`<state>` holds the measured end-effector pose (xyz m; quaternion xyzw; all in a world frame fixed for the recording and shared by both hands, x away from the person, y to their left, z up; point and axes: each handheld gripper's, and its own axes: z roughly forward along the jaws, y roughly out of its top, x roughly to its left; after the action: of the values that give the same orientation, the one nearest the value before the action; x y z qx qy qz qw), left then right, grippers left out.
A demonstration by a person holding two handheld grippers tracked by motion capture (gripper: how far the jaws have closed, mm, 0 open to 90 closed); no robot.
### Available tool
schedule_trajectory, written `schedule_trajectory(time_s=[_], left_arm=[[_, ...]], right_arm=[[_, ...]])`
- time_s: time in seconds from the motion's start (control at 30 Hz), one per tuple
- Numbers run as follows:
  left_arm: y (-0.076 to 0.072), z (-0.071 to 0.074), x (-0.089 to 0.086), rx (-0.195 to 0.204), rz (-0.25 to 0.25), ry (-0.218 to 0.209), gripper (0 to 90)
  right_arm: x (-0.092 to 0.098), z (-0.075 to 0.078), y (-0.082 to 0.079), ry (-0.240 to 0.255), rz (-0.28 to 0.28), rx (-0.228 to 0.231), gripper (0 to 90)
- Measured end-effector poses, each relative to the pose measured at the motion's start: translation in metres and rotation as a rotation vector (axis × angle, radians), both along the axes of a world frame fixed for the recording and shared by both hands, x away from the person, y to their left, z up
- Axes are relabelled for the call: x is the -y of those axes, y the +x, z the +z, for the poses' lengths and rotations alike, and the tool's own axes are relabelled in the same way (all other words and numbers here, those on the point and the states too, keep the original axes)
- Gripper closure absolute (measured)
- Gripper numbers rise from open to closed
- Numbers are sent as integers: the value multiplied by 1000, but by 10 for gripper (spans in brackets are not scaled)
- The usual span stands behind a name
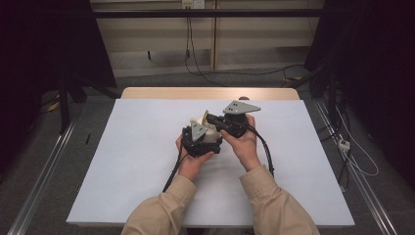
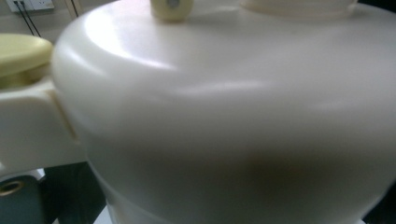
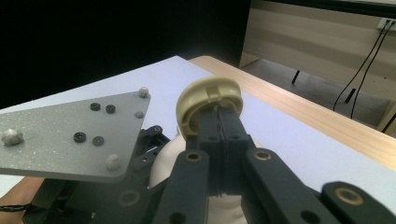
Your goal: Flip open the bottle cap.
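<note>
Centre of the high view, left gripper (image 1: 201, 138) hugging a cream jug (image 2: 233, 121), grip unreadable, right gripper (image 3: 219, 109) pinching its yellow lid (image 3: 208, 95) tight

There are two tools, the left tool (image 1: 208, 128) and the right tool (image 1: 211, 118); one cream-white container (image 1: 209, 133) with one yellowish lid (image 3: 208, 103); and one table (image 1: 142, 147).

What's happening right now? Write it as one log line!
left gripper: holds white container | right gripper: fingers shut on yellowish cap, lifted open | hands: together at table centre
</note>
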<state>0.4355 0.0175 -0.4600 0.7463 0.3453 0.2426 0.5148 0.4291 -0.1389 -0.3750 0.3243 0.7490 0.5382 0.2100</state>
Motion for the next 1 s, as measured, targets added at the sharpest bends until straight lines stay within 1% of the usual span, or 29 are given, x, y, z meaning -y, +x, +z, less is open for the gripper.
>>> schedule_trajectory(time_s=[0.17, 0.3, 0.53, 0.6, 0.67, 0.8, 0.87, 0.93, 1.0], left_arm=[[0, 0, 0, 3, -1, 5, 50], [0, 0, 0, -3, 2, -5, 50], [0, 0, 0, -4, 0, -12, 48], [0, 0, 0, -5, 0, -13, 47], [0, 0, -1, -3, -1, -11, 47], [0, 1, -2, -14, -4, -15, 47], [-1, 1, -3, -15, -8, -10, 46], [-2, 1, -3, -18, -8, -11, 46], [-2, 1, -4, -24, -10, -11, 44]], right_arm=[[-2, 2, 1, 4, 6, 9, 897], [-4, 4, 2, 4, 11, 18, 893], [-1, 1, 3, 3, -2, 3, 865], [-1, 1, 3, 3, -5, -1, 835], [1, 1, 2, 16, -3, -14, 806], [5, 1, 0, 30, -11, -28, 692], [7, 0, -1, 31, -15, -27, 667], [9, -1, -3, 43, -18, -31, 622], [12, -1, -5, 43, -18, -37, 576]])
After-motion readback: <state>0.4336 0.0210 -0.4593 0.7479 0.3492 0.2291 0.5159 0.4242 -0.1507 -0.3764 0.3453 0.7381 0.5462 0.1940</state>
